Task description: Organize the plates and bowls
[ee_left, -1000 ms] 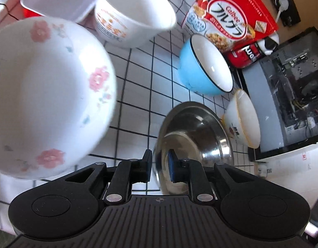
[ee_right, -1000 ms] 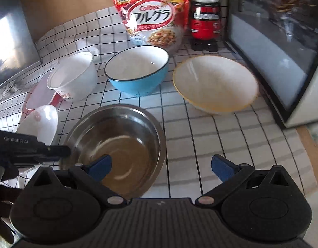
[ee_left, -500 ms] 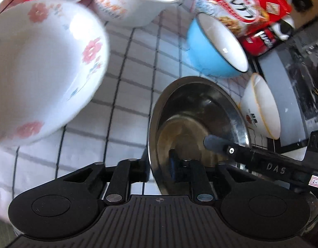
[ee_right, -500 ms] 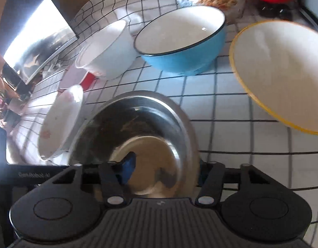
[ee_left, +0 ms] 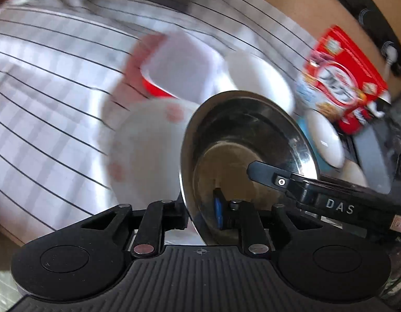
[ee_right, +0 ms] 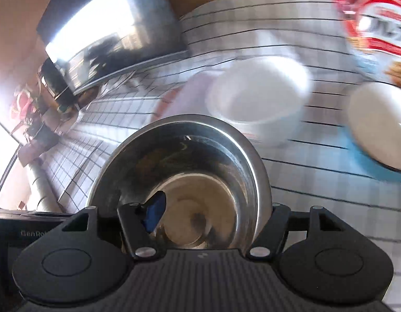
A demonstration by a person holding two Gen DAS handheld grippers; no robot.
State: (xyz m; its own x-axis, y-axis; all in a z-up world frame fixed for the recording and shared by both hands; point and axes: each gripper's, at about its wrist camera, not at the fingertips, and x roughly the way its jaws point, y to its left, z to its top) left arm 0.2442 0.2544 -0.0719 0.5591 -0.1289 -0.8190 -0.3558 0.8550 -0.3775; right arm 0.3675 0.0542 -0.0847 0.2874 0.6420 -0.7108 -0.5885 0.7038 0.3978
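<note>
Motion blur smeared the checked counter (ee_left: pixel 44 109) behind. Low in both frames, our left gripper (ee_left: pixel 200 215) and right gripper (ee_right: pixel 208 223) each clenched opposite rims of the round stainless-steel bowl (ee_right: pixel 179 171), tilted.

The steel bowl (ee_left: pixel 252 140), shiny and empty, is tilted up off the checked table (ee_left: pixel 44 104). The flowered white bowl (ee_left: pixel 145 153) lies just beside it, blurred.
</note>
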